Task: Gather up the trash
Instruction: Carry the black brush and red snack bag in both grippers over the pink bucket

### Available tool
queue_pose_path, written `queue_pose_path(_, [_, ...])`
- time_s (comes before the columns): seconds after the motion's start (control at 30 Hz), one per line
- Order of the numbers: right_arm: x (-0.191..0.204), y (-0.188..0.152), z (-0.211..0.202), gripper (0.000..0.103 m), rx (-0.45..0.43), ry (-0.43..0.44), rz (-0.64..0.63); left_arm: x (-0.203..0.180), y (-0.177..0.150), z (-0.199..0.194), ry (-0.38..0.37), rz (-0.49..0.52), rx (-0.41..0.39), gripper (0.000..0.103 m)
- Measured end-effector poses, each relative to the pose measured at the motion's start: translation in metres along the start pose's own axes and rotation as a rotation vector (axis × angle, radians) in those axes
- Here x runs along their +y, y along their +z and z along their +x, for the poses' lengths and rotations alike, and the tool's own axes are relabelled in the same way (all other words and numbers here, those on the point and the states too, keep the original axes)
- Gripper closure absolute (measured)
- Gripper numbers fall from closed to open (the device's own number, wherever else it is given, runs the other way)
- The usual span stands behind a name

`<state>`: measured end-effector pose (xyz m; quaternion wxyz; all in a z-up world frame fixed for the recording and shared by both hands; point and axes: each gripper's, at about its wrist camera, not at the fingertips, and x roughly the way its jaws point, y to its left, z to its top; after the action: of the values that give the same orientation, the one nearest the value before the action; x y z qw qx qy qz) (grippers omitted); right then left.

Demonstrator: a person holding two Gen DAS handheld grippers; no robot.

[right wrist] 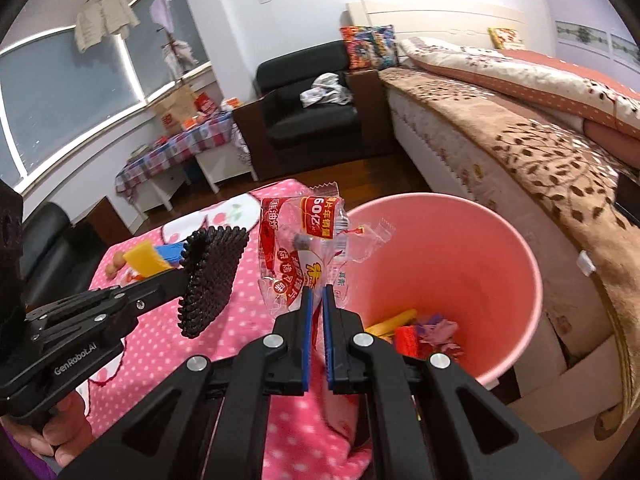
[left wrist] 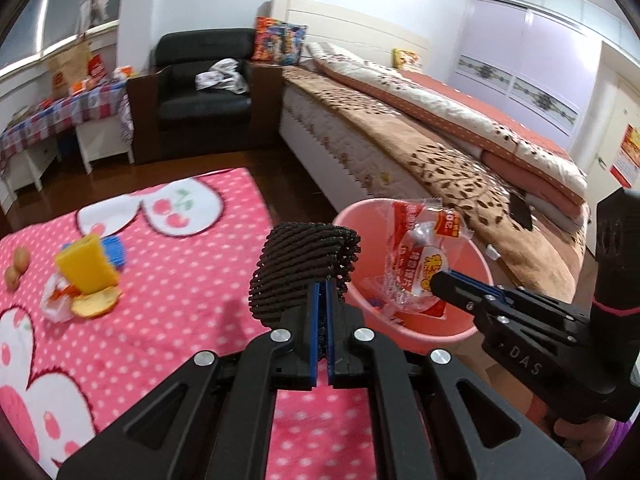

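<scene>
Trash is split between both tools and the pink rug: the left hand-held gripper is clamped tight on a black foam net sleeve, which curls up and over its blue-lined fingertips, while the right hand-held gripper pinches a crinkled clear snack wrapper with red and yellow print by its lower edge, jaws nearly together on the film. In the left wrist view the wrapper hangs over the mouth of the pink plastic bin, with the right tool reaching in from four o'clock. In the right wrist view the bin stands at about three o'clock of the wrapper, its rim just behind the film, and holds bright scraps at the bottom: yellow, red and pale purple pieces, too jumbled to name. The net sleeve shows there at nine o'clock, held up above the rug by the left tool, and a hand grips that tool's handle at the lower left edge. More litter lies on the polka-dot rug at nine o'clock of the left view: a yellow block, perhaps a sponge, a blue ridged piece behind it, an orange peel, a crumpled white wrapper and two small brown round things. The bed runs beside the bin, and a black armchair stands beyond the rug.
</scene>
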<state>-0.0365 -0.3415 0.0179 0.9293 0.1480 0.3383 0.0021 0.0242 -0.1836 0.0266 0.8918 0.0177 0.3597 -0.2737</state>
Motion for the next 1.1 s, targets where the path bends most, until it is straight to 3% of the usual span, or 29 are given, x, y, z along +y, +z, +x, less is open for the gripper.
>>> queue_pose_path(0.4, [-0.05, -0.001, -0.007, 0.098, -0.007, -0.08, 0.077, -0.051, 0.009, 0.035, -0.058, 0.097, 0.026, 0.101])
queue_pose_path(1.1, [-0.076, -0.012, 0.008, 0.098, 0.036, -0.128, 0.119, -0.072, -0.001, 0.077, -0.08, 0.141, 0.099, 0.101])
